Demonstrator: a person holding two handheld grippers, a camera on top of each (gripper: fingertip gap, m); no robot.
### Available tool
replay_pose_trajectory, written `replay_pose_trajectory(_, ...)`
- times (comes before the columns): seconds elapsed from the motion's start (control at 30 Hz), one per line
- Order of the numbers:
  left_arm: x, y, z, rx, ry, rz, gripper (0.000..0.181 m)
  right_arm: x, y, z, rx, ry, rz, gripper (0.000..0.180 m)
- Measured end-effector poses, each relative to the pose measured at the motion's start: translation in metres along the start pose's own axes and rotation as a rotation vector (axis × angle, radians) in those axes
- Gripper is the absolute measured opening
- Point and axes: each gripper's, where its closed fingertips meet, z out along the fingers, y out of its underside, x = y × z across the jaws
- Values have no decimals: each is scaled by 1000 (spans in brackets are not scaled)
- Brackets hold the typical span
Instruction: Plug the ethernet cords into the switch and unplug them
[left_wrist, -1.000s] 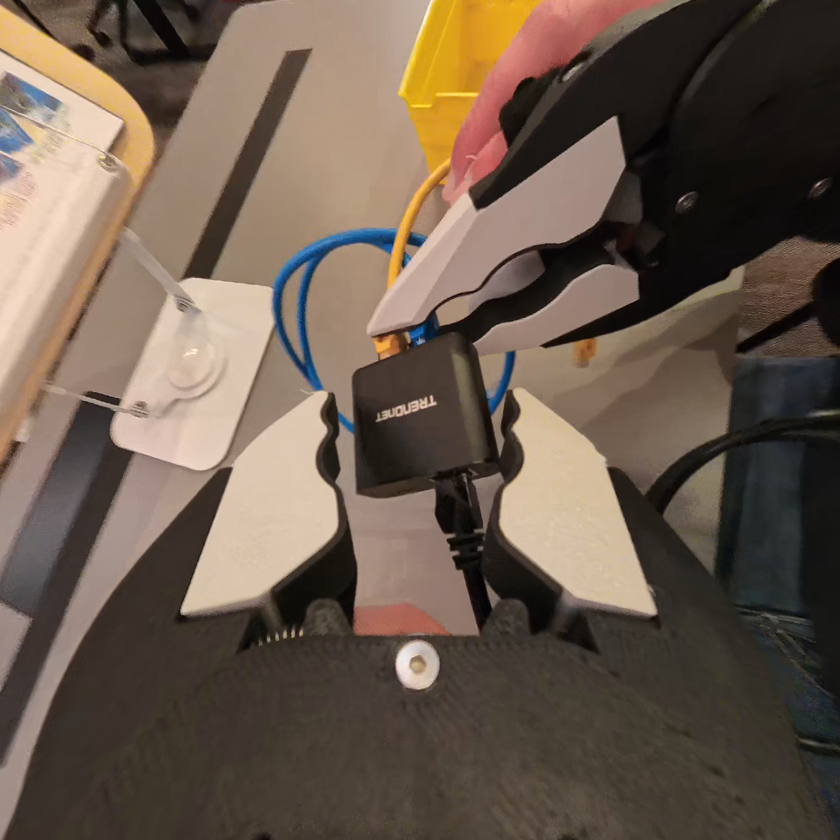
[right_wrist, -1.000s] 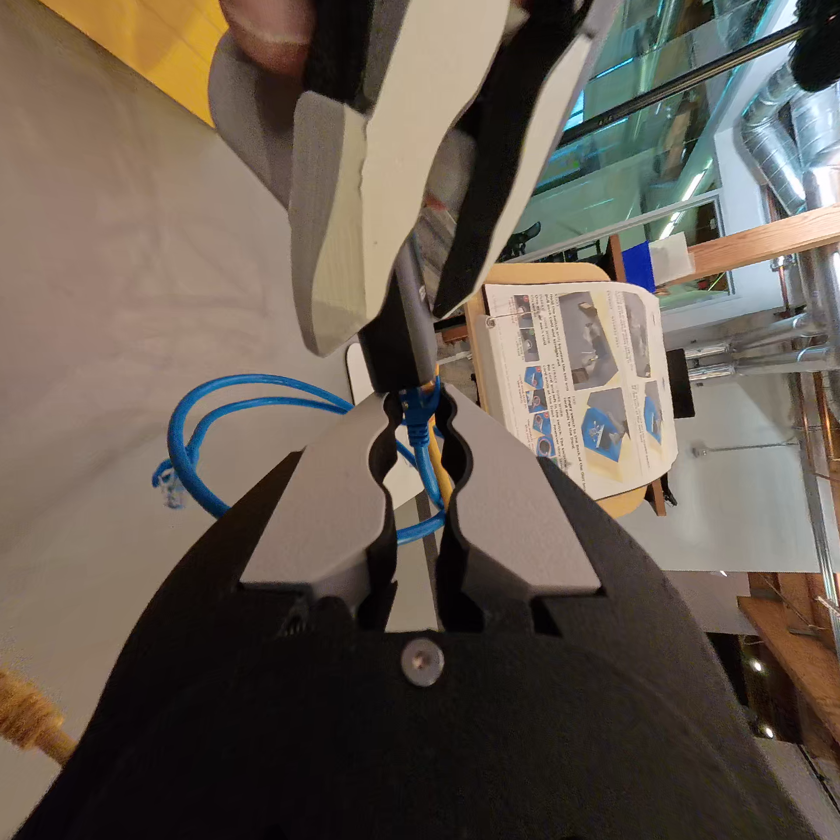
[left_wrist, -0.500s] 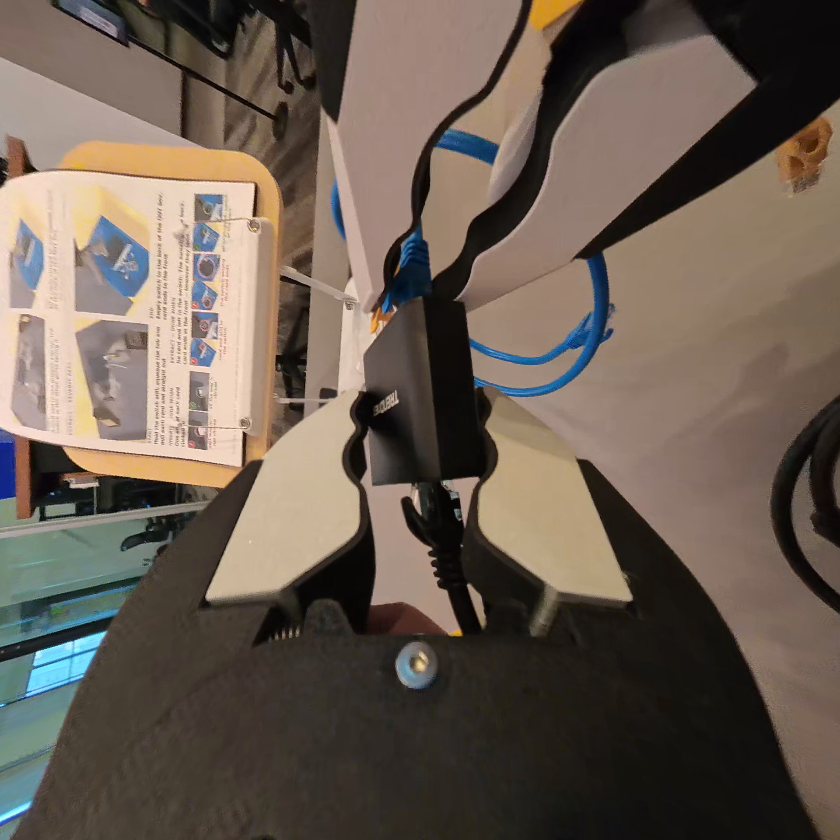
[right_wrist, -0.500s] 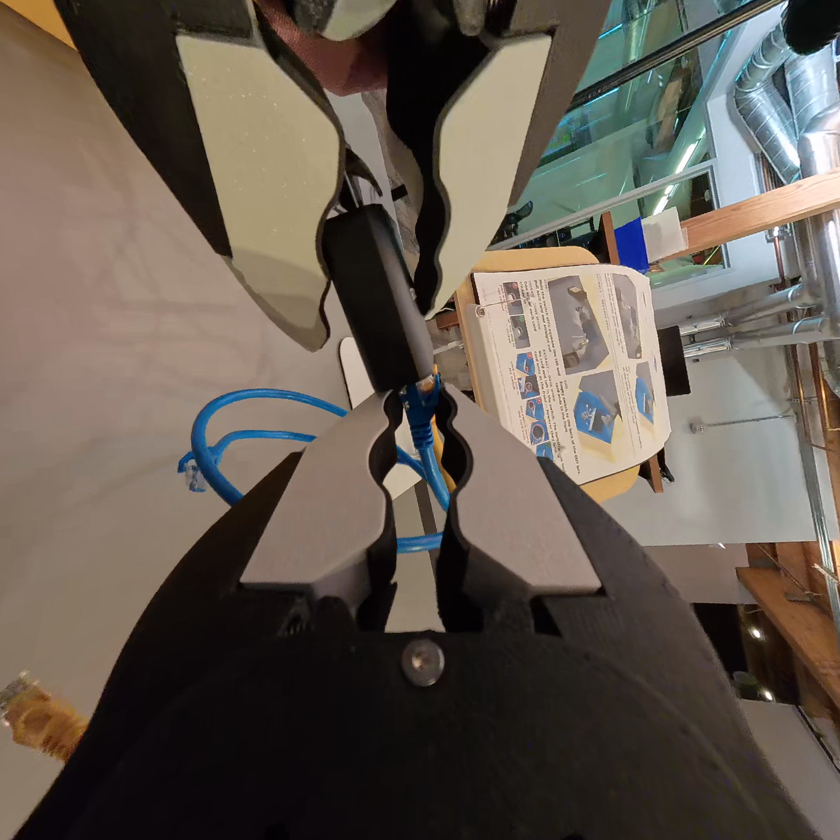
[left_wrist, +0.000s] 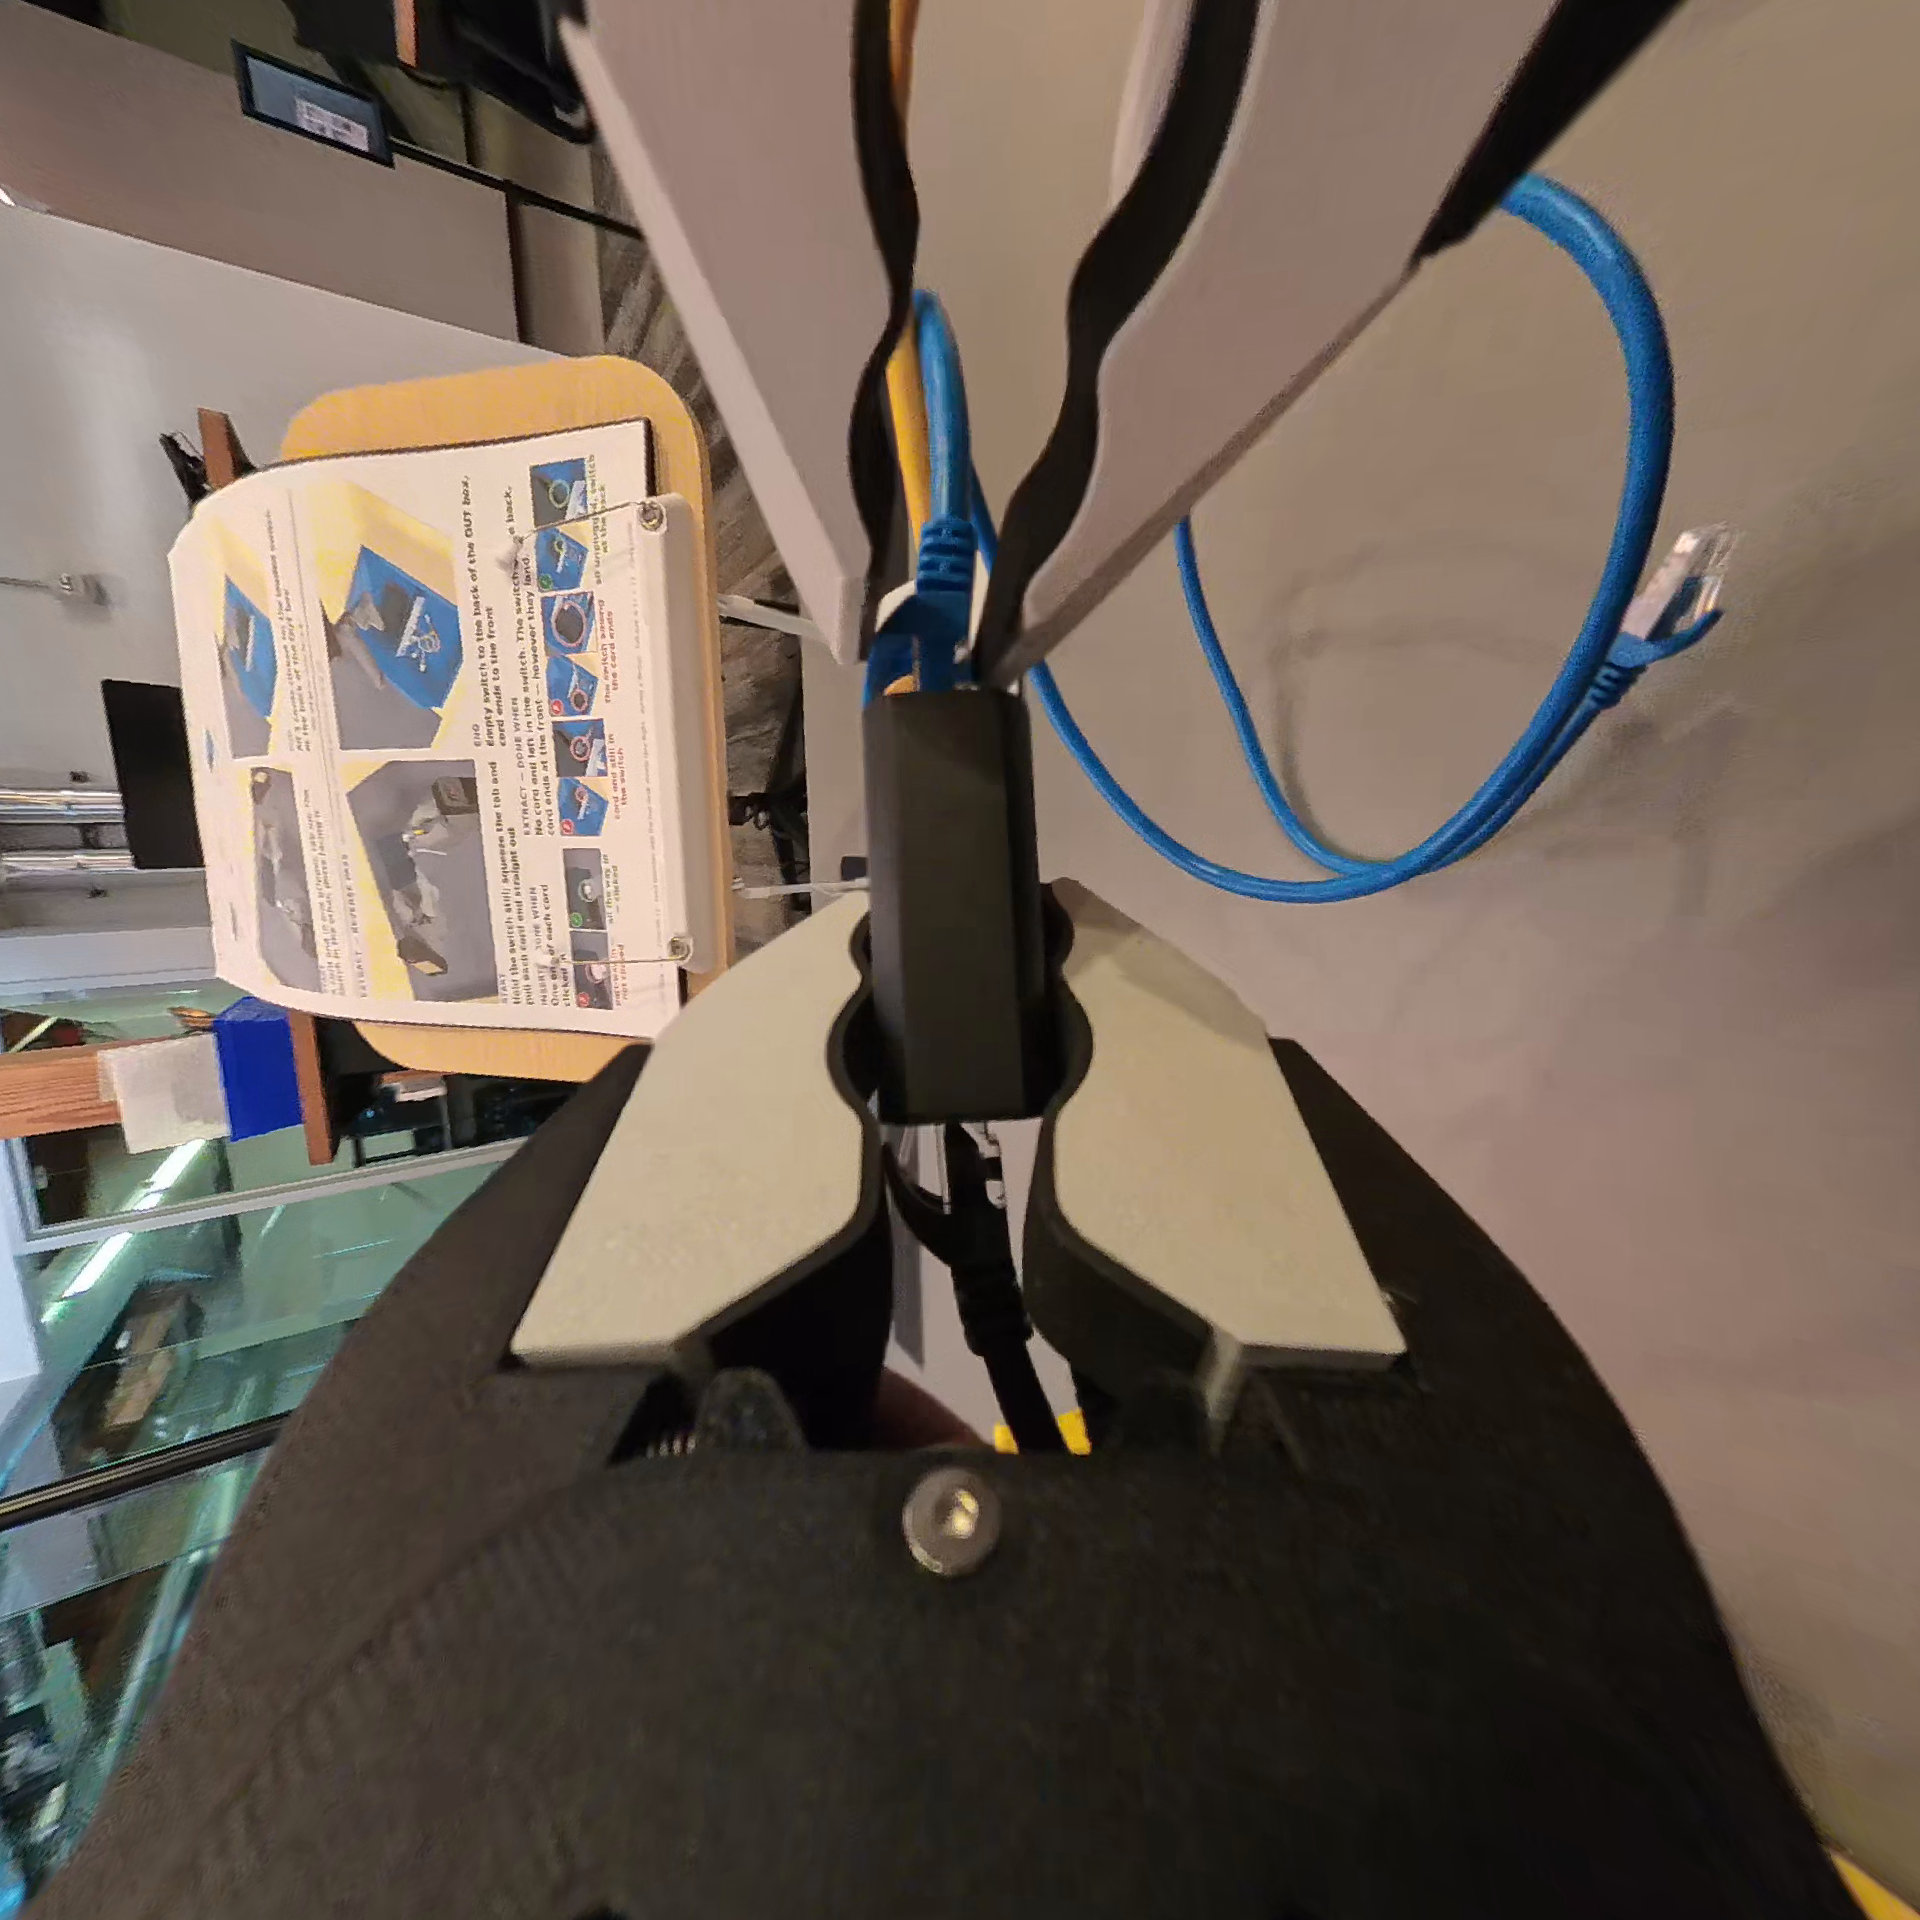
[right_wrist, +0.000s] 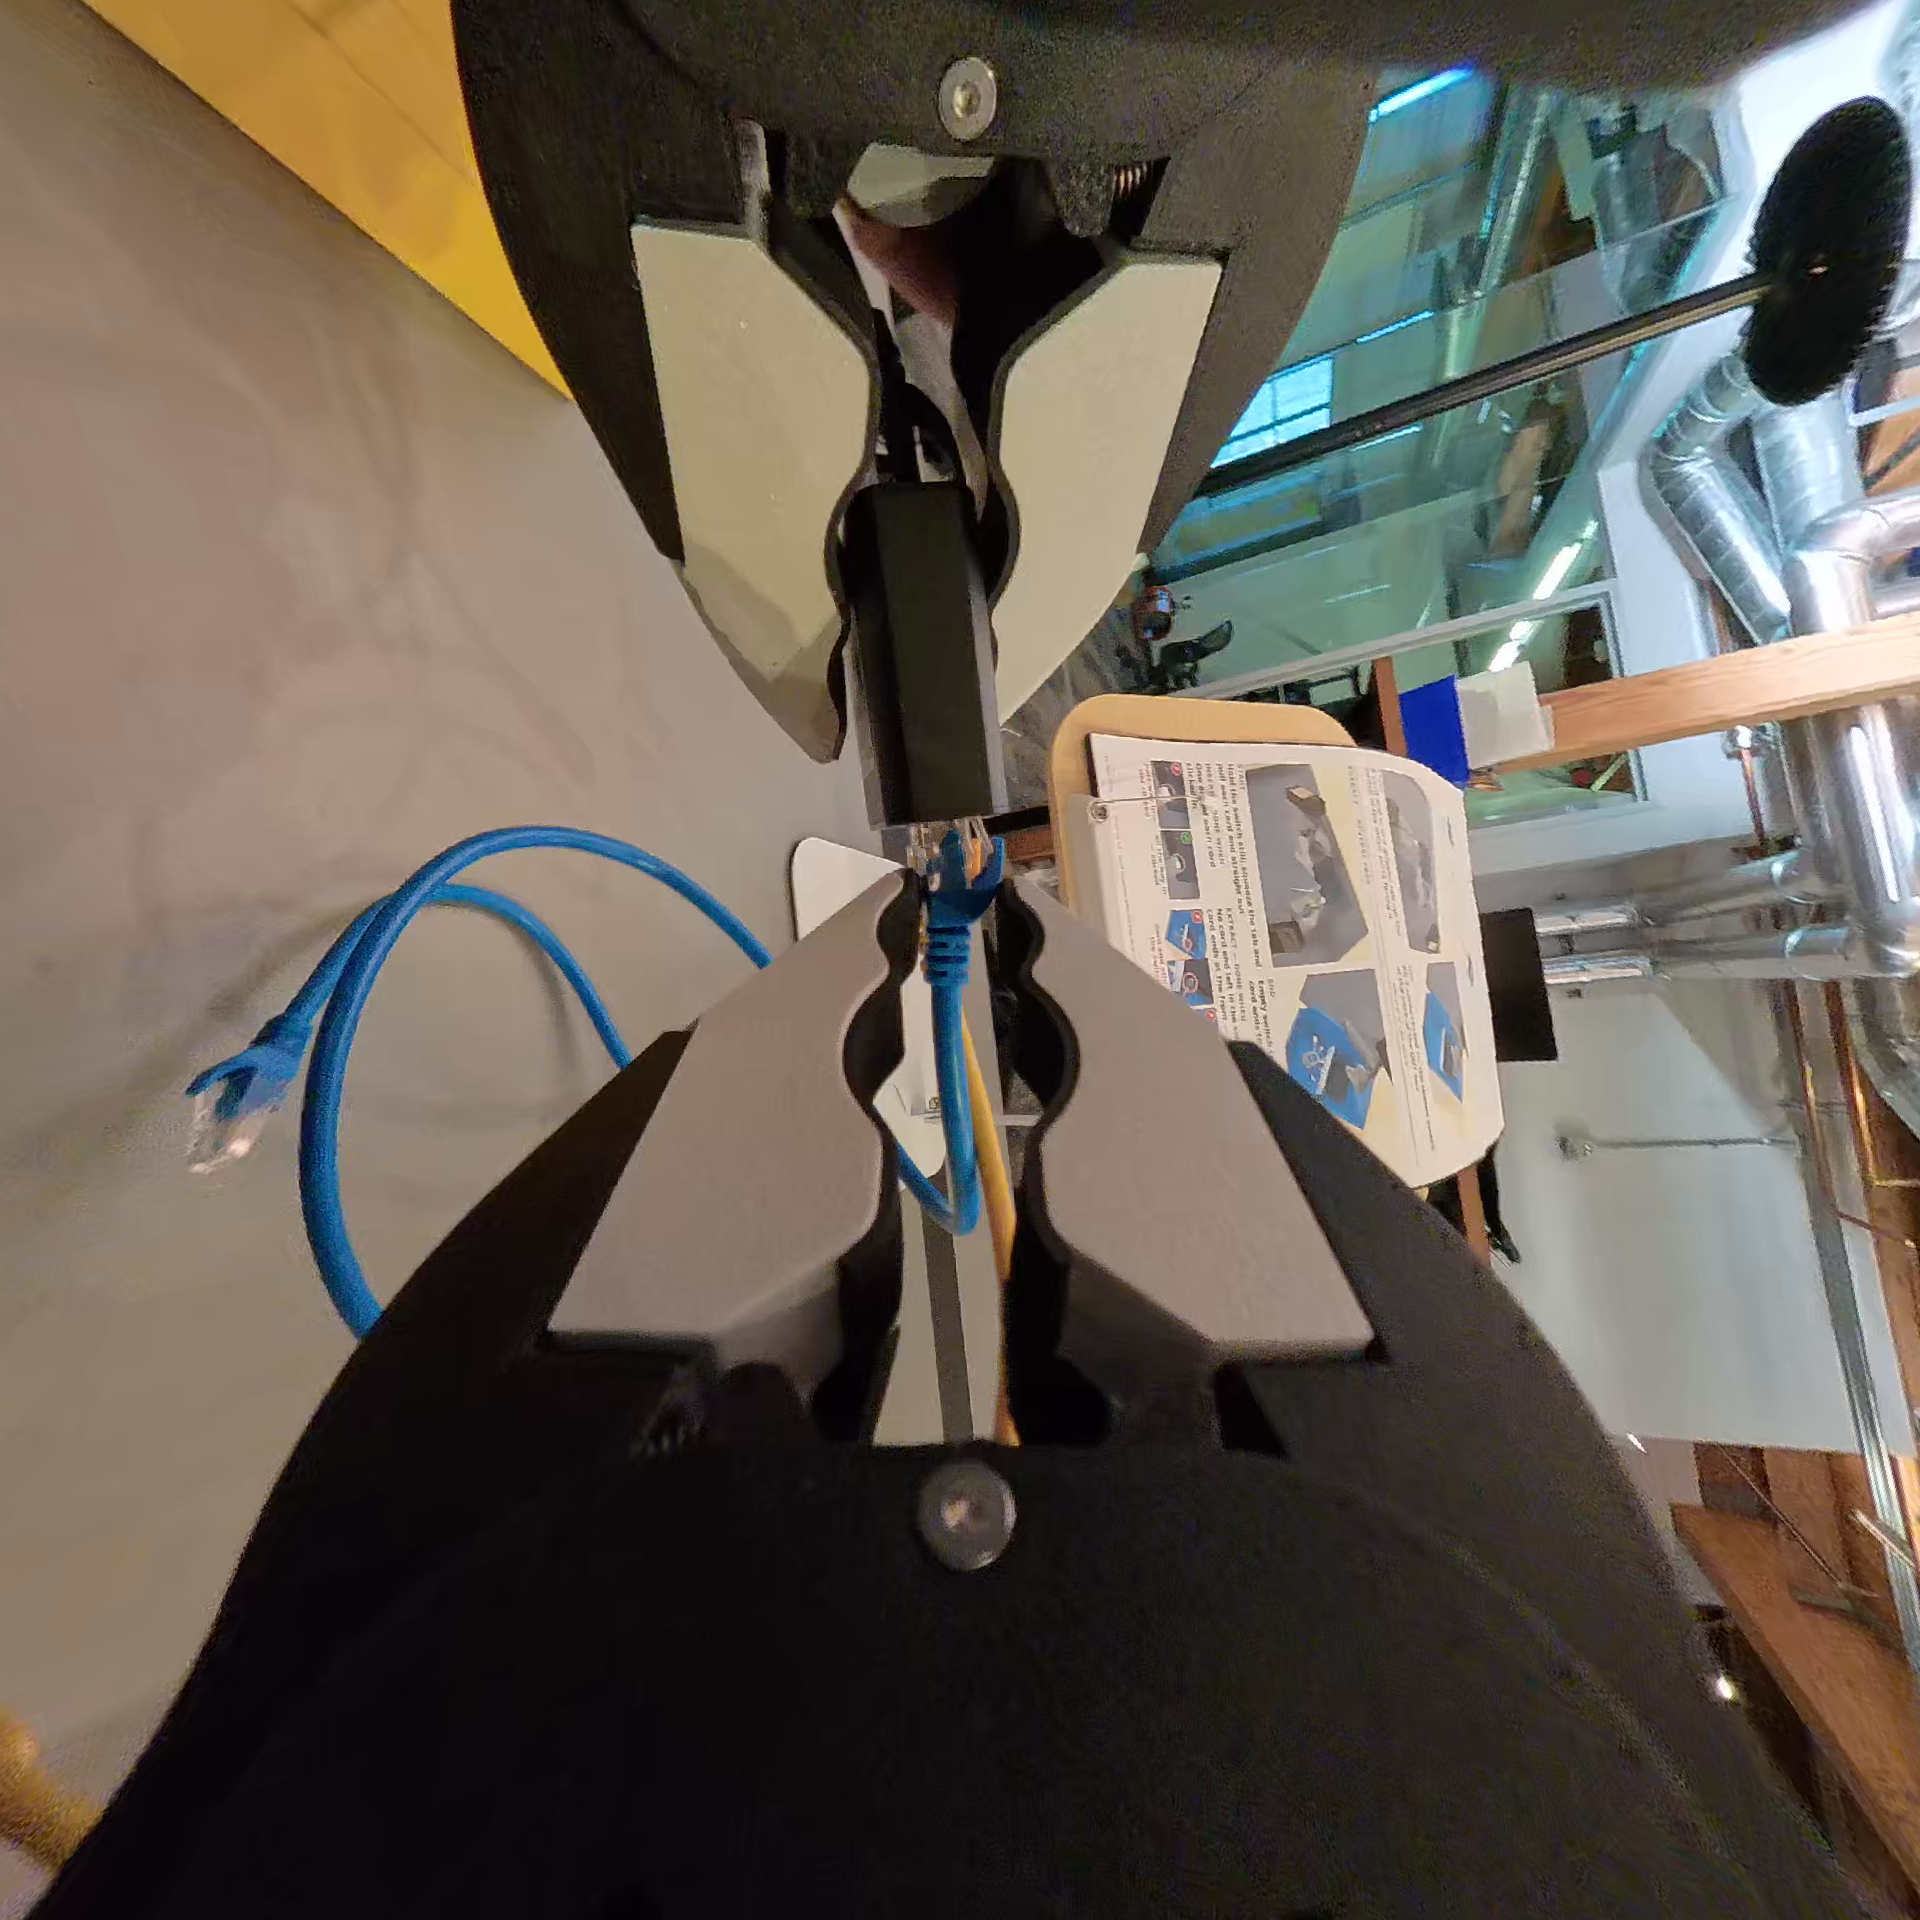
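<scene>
My left gripper (left_wrist: 956, 914) is shut on the black switch (left_wrist: 951, 883), which I see edge-on and lifted off the grey table (left_wrist: 1507, 1091). A black power cord (left_wrist: 987, 1288) leaves the switch's near end. My right gripper (right_wrist: 956, 894) faces it head-on and is shut on the blue cord's plug (right_wrist: 951, 883), which sits at the switch's (right_wrist: 920, 665) port face. A yellow cord (right_wrist: 987, 1143) runs beside the blue one into the switch. The blue cord loops over the table to its loose plug (right_wrist: 234, 1091), which also shows in the left wrist view (left_wrist: 1673, 592).
An instruction sheet on a wooden stand (left_wrist: 436, 727) stands past the table edge. A white base plate (right_wrist: 831, 883) lies behind the switch. A yellow bin (right_wrist: 364, 208) is at the table's far side. A frayed rope end (right_wrist: 31, 1787) lies near the right gripper. Tip to tip, the grippers are about 4 cm apart.
The left gripper has closed on the switch and turned it from lying flat to edge-on. The right gripper has kept hold of the blue plug and now lines up straight opposite the left gripper.
</scene>
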Motion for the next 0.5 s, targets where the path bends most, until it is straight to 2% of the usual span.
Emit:
replay_pose_trajectory(0.23,-3,-2,-7,4,-30,41,25,-1,-11,-3,37,-39,-90,17)
replay_pose_trajectory(0.5,0,-4,-10,9,-29,76,25,-5,-13,-6,39,-88,-163,12)
